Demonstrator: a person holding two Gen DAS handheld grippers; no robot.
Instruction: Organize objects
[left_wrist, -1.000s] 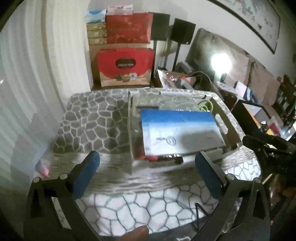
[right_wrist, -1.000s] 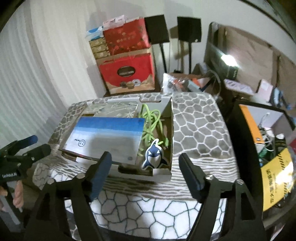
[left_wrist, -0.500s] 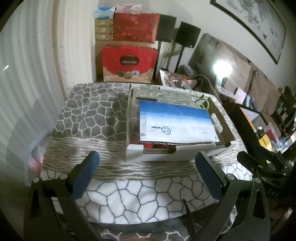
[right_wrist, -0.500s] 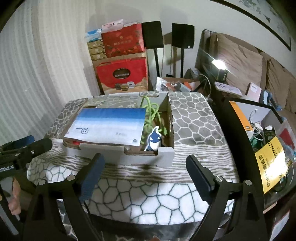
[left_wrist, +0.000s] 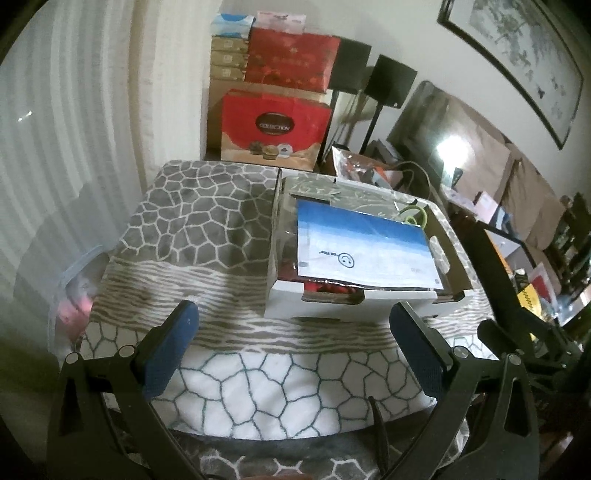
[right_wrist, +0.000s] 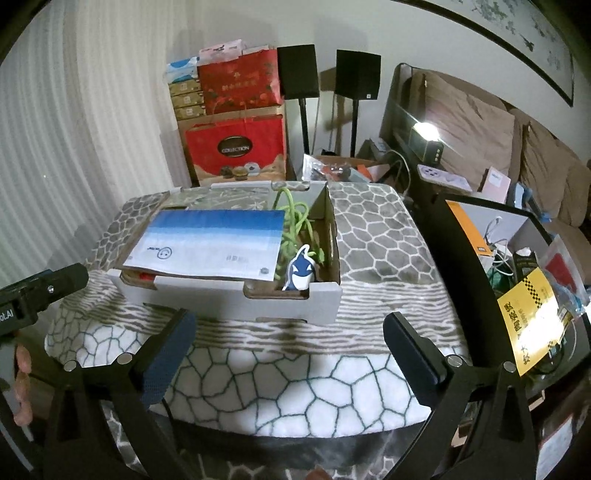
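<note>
A white cardboard box (right_wrist: 236, 301) (left_wrist: 332, 304) stands on a table under a grey cobble-pattern cloth (right_wrist: 303, 387) (left_wrist: 207, 221). Across its top lies a flat blue-and-white packet (right_wrist: 210, 243) (left_wrist: 364, 247). At the box's right end sit a green cord (right_wrist: 295, 221) (left_wrist: 415, 214) and a small blue-and-white whale figure (right_wrist: 301, 269). Something red shows under the packet. My right gripper (right_wrist: 290, 339) hangs in front of the box, its jaws opening wide with nothing between them. My left gripper (left_wrist: 295, 332) is open and empty, also short of the box.
Red gift boxes (right_wrist: 236, 147) (left_wrist: 275, 127) are stacked behind the table beside two black speakers on stands (right_wrist: 325, 75). A dark side table (right_wrist: 491, 236) crowded with papers and cables stands to the right, a sofa behind it. A curtain hangs on the left.
Both grippers have drawn back from the box, which now looks smaller and farther away. The right gripper's fingers have spread wider apart. The left view has rolled slightly.
</note>
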